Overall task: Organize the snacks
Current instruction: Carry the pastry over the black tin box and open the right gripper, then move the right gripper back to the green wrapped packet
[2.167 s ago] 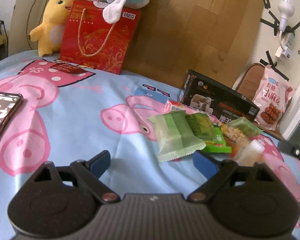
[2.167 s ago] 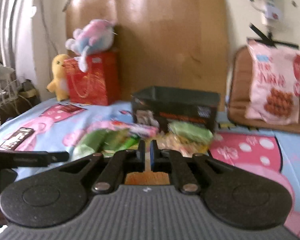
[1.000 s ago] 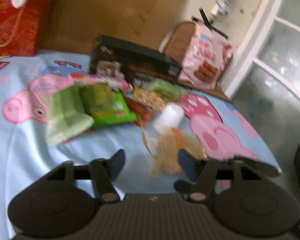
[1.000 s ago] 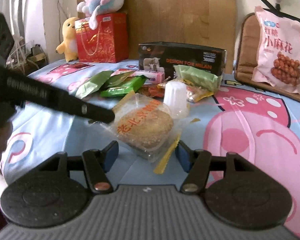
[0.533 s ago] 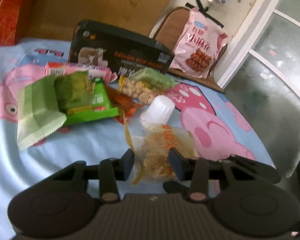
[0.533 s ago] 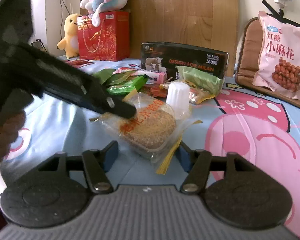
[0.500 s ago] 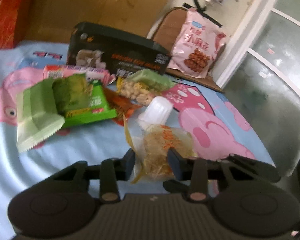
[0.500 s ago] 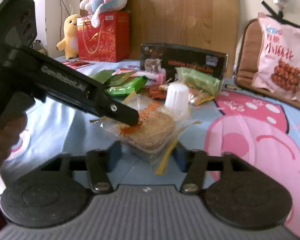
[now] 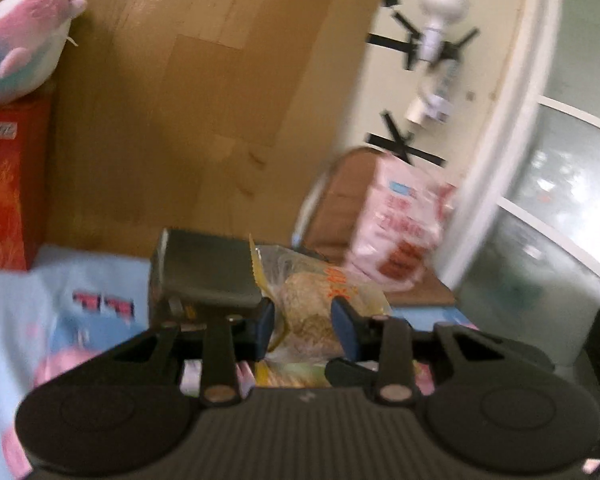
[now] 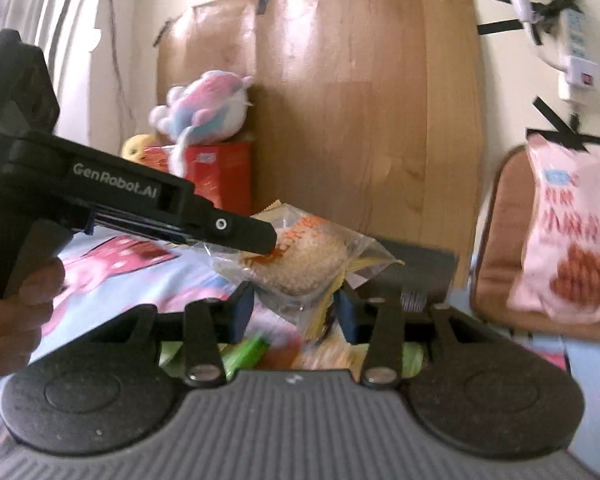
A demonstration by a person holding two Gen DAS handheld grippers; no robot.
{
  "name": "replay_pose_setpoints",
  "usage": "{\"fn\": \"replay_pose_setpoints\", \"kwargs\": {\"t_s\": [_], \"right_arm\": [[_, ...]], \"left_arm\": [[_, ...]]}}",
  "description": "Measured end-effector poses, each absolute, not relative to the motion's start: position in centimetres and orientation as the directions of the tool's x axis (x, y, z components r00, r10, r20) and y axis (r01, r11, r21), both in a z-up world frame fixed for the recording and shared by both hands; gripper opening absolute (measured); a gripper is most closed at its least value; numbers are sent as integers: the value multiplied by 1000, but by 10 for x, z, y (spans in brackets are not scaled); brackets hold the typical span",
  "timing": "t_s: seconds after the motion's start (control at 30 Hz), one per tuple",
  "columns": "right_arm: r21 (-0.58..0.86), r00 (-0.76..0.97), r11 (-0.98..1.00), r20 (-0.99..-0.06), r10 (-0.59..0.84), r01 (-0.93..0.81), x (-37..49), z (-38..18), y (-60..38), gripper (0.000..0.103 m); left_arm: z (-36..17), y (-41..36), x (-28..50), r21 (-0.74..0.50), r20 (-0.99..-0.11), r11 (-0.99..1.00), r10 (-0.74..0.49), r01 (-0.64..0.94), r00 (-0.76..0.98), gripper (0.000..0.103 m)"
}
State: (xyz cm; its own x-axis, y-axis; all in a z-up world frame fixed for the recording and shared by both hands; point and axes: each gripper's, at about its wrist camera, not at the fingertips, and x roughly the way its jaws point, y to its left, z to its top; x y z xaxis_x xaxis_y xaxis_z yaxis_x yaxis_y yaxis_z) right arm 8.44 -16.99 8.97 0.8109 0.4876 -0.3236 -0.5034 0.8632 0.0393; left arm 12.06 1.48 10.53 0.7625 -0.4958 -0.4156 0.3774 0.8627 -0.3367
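One snack is up in the air now. Half a second ago the round cake (image 9: 306,312) in its clear bag lay flat on the blue pig sheet (image 9: 60,292). Now the left gripper (image 9: 303,322) has pinched it and lifted it. Its two blue pads press on the two sides of the cake, so it is clamped on it. From the right camera you can see the cake (image 10: 296,264) hanging off the sheet (image 10: 140,276), with other snacks (image 10: 252,350) left lying below it.

The right gripper (image 10: 294,312) is spread wide and holds nothing. Its pads sit on each side of the cake's bottom edge, very near, but I cannot tell if they touch.

The black box (image 9: 208,268) is just behind the cake. It looks open on top. I think the cake goes in there next, but that is a guess. The bag is thin and slippery, so it might slide out.
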Motion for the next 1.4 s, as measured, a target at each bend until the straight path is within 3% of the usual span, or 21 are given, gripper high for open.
{"fn": "replay_pose_setpoints", "kwargs": {"t_s": [0.23,0.3,0.43,0.5,0.63,0.7,0.87,0.93,1.07,1.23,1.4], "right_arm": [[67,782,885,-443,439,-460,173,80,-159,50],[76,797,905,-448,406,-419,174,78,-167,52],[224,815,903,-391,428,-367,143,79,-214,51],[301,821,897,-382,425,-324,127,70,-235,51],[466,779,860,-453,432,-206,129,41,-263,48],[519,743,839,-494,451,-163,138,28,-265,41],[625,685,765,-490,540,-155,152,15,-254,43],[640,649,749,-497,576,-175,151,11,-243,46],[661,630,721,-472,616,-210,137,14,-231,47],[665,614,704,-455,646,-248,115,22,-236,49],[542,734,772,-365,573,-332,79,60,-237,49]], "left_arm": [[84,11,202,-319,-508,905,-414,281,756,37],[83,26,197,-350,-491,894,-429,280,758,39],[79,84,166,-366,-428,907,-362,208,828,46],[68,110,161,-373,-451,918,-306,134,839,47],[28,145,174,-460,-555,888,-300,14,776,47],[13,144,179,-456,-590,890,-303,1,749,47],[2,116,174,-432,-611,899,-350,71,710,47],[2,99,163,-444,-615,888,-397,116,681,49],[4,69,128,-356,-629,925,-343,133,698,53],[6,70,87,-443,-602,879,-438,177,668,56],[28,115,50,-499,-537,864,-366,64,760,60]]}}
